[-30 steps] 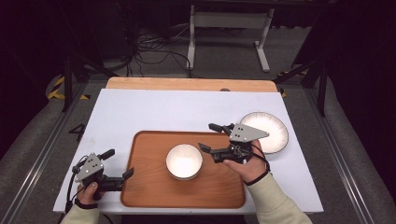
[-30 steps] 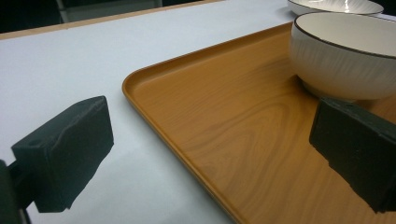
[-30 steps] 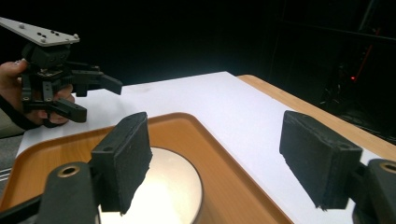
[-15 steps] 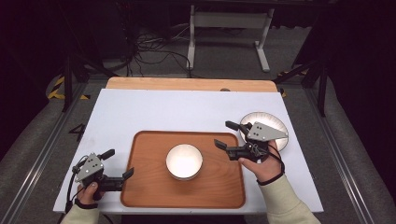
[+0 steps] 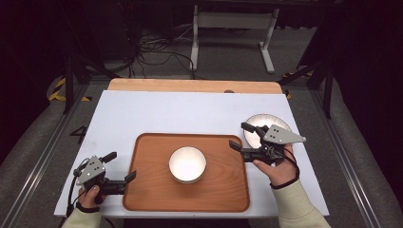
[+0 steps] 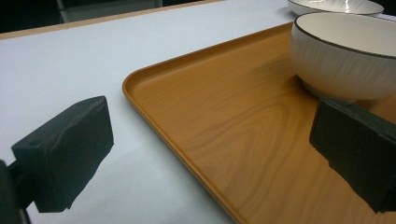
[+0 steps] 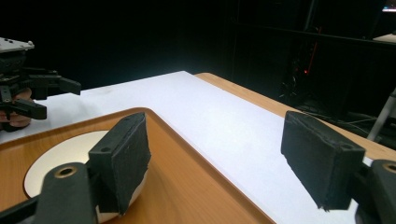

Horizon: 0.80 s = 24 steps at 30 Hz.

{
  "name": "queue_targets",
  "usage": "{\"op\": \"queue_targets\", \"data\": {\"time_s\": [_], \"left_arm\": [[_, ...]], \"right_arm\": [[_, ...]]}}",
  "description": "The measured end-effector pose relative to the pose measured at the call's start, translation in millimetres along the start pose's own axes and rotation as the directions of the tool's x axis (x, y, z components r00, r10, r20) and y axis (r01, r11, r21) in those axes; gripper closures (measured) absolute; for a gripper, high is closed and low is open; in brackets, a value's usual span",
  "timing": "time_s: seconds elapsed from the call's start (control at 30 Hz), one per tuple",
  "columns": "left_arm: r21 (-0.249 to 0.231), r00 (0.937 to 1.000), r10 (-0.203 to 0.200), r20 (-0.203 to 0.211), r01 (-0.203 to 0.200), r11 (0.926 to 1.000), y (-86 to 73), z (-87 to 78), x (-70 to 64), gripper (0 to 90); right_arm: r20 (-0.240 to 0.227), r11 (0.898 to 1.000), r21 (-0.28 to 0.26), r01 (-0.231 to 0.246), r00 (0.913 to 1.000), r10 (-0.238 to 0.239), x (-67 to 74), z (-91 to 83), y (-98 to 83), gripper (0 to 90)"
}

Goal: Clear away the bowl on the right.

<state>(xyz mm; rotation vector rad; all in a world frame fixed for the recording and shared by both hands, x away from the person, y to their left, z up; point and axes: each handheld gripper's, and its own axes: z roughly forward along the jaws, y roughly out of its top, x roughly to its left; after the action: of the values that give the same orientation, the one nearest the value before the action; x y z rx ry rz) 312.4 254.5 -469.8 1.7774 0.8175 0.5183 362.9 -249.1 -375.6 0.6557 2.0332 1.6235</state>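
On the orange-brown wood-grain tray (image 5: 157, 190) sits a white, dark-rimmed bowl (image 5: 187, 164) with ribbed sides; right of the tray, a white plate (image 5: 280, 124) with fine radial lines.

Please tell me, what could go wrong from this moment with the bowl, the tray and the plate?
1. The right gripper hangs open, its jaws pointing at the bowl; a careless sweep could knock it across the tray.
2. The plate lies under that gripper's body; lowering the hand might strike it.
3. The left gripper straddles the tray's corner; closing could lift the tray and slide the bowl.
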Motion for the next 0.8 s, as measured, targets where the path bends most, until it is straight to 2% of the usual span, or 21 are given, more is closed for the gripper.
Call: {"op": "queue_targets", "data": {"time_s": [0.37,0.47,0.8], "left_arm": [[0.001,1.0,0.001,0.0,-0.001,1.0,0.0,0.0,0.0,0.4],[0.0,1.0,0.0,0.0,0.0,1.0,0.0,0.0,0.0,0.5],[0.0,1.0,0.0,0.001,0.0,1.0,0.0,-0.1,0.1,0.4]], "right_arm": [[0.042,0.999,0.013,-0.035,0.9985,0.035,-11.2,-9.8,-13.0,23.5],[0.054,0.998,0.004,-0.056,0.997,0.055,-13.7,-9.9,-19.8,23.5],[0.077,0.995,0.038,-0.088,0.9934,0.085,-18.2,-7.2,-43.9,23.5]]}}
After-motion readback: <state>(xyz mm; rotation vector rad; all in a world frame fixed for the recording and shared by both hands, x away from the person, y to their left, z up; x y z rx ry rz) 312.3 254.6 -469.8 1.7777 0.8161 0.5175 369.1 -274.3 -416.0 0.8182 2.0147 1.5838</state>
